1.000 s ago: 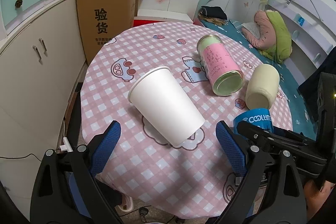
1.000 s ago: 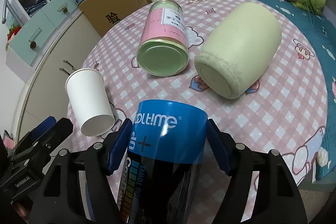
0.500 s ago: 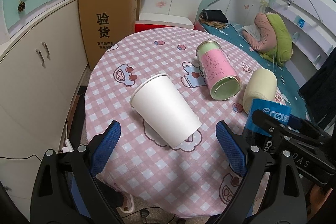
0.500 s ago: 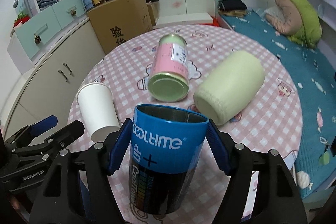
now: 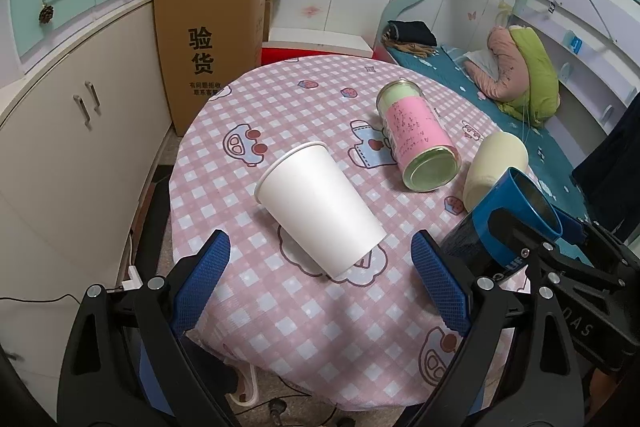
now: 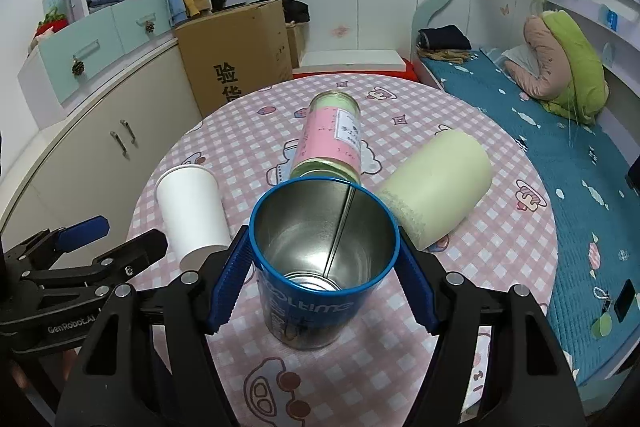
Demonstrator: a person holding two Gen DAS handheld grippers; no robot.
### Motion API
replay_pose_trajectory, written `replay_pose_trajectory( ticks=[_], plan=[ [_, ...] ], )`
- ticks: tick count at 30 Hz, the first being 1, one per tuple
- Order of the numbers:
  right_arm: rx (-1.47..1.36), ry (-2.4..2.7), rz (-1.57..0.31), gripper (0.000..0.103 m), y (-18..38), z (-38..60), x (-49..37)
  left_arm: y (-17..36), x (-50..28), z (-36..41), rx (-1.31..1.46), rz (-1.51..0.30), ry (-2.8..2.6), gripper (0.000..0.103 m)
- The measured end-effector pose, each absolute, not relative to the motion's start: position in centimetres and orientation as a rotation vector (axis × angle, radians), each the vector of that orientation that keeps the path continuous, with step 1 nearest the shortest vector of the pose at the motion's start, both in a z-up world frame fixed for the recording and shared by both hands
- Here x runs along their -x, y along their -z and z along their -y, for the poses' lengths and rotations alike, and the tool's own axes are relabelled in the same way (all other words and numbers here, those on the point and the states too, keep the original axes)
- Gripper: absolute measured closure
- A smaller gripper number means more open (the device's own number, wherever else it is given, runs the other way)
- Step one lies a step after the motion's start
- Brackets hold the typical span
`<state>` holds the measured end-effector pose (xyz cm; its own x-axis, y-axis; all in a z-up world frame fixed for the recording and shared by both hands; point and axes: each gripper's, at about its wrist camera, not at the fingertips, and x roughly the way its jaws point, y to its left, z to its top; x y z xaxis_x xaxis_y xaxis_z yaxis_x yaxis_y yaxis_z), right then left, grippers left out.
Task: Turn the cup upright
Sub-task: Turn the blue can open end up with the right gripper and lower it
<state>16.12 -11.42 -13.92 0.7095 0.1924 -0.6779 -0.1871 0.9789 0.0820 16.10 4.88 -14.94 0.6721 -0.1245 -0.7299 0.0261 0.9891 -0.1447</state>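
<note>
Right tongs (image 6: 322,277) clamping blue cup (image 6: 320,267), shiny inside visible only there

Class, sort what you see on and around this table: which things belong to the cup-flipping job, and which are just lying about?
Job in hand:
blue tin cup, clamped in the right gripper
white paper cup, on its side
pink-labelled jar, on its side
cream cup, on its side
left gripper, open

Lying about:
cardboard box
checked tablecloth

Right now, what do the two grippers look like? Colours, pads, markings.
Both match: the left gripper and the right gripper have black plastic frames with silver screws and blue ribbed pads. White "GenRobot.AI" lettering marks the left one's body. No cables or sleeves show.
</note>
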Motion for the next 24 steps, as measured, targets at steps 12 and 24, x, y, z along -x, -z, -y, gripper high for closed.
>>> replay_pose_trajectory(
  ticks=[12, 24],
  plan=[
    [0.028, -0.226, -0.708, 0.037, 13.2, 10.3, -14.6, 13.8, -14.3, -5.6, 0.132, -0.802, 0.068, 0.011],
    [0.002, -0.236, -0.633, 0.028, 10.9, 11.1, -11.6, 11.6, -11.7, -4.7, 0.109, -0.747, 0.071, 0.011]
  ],
)
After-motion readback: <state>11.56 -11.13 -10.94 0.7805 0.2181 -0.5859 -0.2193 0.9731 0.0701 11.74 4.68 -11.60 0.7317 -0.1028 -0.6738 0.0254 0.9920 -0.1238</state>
